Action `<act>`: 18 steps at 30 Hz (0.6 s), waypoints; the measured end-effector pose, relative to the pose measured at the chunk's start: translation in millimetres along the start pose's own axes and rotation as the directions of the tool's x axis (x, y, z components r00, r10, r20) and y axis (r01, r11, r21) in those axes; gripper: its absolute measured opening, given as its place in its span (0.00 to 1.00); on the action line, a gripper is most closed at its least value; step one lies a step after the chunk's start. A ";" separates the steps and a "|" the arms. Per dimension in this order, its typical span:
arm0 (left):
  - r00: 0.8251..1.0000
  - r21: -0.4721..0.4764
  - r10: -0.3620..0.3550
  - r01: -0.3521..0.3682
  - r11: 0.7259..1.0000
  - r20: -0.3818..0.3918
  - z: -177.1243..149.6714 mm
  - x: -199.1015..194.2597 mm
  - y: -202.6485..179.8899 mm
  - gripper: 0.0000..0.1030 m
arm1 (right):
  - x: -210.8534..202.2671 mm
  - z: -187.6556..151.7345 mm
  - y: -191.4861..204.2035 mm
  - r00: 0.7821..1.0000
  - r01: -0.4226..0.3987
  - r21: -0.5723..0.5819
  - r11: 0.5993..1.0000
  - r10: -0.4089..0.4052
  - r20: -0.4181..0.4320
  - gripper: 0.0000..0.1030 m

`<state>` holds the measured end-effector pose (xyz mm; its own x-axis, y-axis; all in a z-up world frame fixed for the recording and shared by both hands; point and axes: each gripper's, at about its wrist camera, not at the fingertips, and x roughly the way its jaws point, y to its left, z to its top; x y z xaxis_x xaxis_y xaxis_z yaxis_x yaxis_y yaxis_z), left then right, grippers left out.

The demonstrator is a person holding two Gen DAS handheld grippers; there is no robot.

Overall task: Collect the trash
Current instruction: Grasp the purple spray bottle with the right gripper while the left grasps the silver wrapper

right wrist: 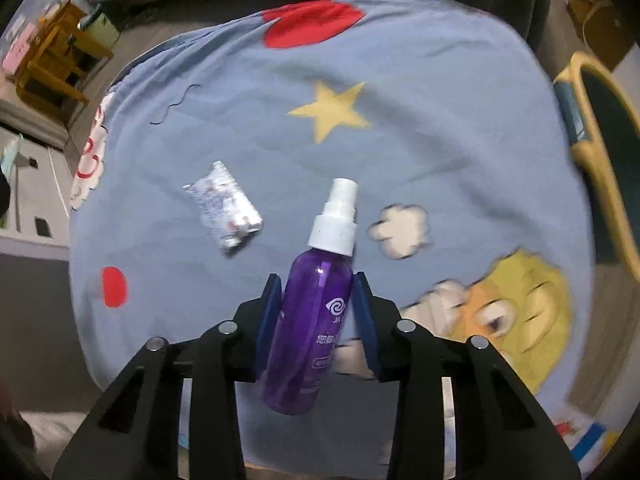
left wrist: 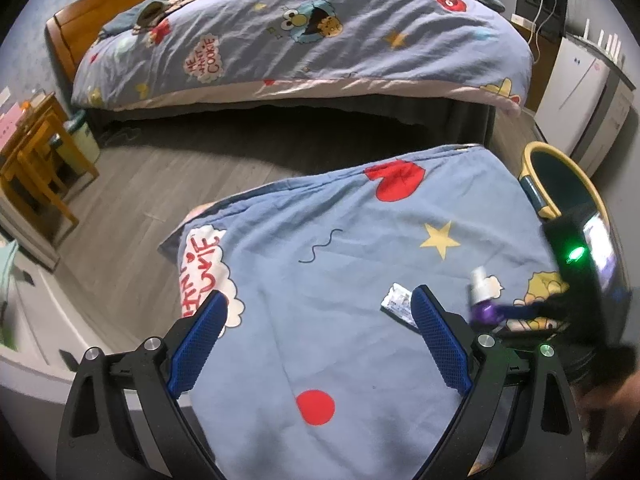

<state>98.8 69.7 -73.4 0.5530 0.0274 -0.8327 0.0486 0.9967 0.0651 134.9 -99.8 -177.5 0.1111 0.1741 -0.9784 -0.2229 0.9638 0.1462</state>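
Right wrist view: the right tool pinches a purple plastic spray bottle with white nozzle mid-frame, tilted; it could slip before reaching the yellow-rimmed bin at right. The left tool gapes empty beside the crumpled silver wrapper.

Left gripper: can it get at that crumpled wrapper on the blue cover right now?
Probably yes. The left gripper is open with nothing in its jaws, and the wrapper lies flat on the cover beside its right-hand finger; nothing covers it.
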 end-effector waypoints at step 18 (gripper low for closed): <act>0.991 -0.050 0.014 -0.021 0.999 -0.133 -12.9 81.3 -58.4 0.90 | -53.4 37.4 -89.4 0.991 -0.009 0.013 1.000 0.007 0.135 0.33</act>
<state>130.2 14.6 -152.0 0.4383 0.0516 -0.8974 -0.0044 0.9985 0.0553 185.1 -187.7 -132.8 0.2389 0.2068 -0.9488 -0.2117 0.9646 0.1569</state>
